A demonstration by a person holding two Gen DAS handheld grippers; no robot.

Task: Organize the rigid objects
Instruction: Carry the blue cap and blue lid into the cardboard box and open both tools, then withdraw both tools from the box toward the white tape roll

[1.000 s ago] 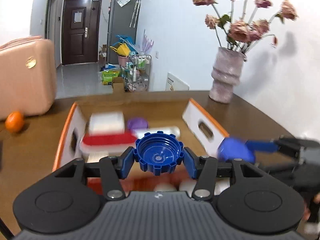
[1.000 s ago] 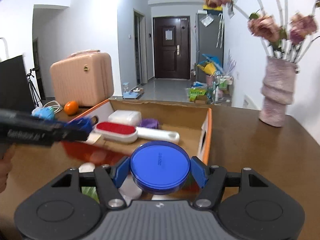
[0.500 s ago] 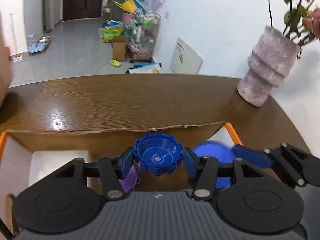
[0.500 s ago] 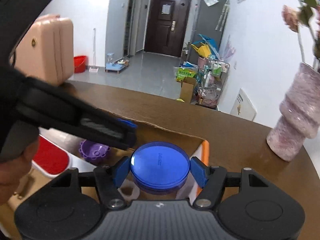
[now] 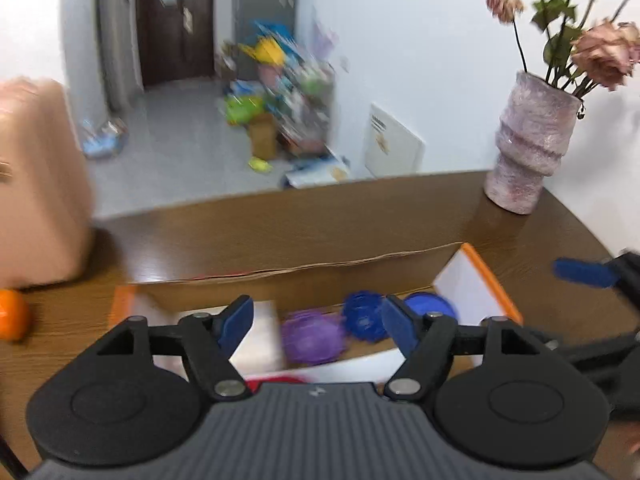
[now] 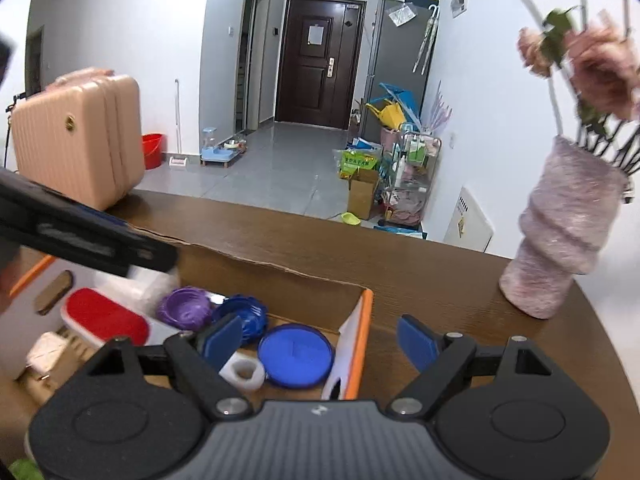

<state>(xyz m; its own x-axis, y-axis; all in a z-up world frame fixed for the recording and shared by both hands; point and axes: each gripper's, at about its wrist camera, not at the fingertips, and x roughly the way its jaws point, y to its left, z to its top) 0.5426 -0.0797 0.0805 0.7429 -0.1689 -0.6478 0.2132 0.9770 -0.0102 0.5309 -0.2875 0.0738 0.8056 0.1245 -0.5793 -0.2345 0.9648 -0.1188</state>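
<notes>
The cardboard box (image 6: 362, 340) with orange rims holds a blue ridged cap (image 6: 242, 316), a flat blue lid (image 6: 296, 356) and a purple lid (image 6: 184, 308) in its far right corner. The left wrist view shows the same ridged cap (image 5: 364, 316), flat lid (image 5: 430, 306) and purple lid (image 5: 312, 340). My left gripper (image 5: 318, 324) hangs over the box, its jaws opening with nothing pressed between them. My right gripper (image 6: 320, 342) hovers above the flat lid, jaws also opening and empty. The left gripper (image 6: 88, 236) shows as a dark bar on the left.
A red lint brush (image 6: 106, 318), a white box (image 5: 256, 340) and a white ring-shaped piece (image 6: 242, 370) also lie in the box. A vase of flowers (image 6: 560, 240) stands at the table's right. A pink suitcase (image 6: 76, 140) and an orange (image 5: 12, 314) sit at the left.
The left gripper has let go of the ridged cap and the right gripper of the flat lid. Both pieces now lie in the box's far right corner. Both jaws have widened.
</notes>
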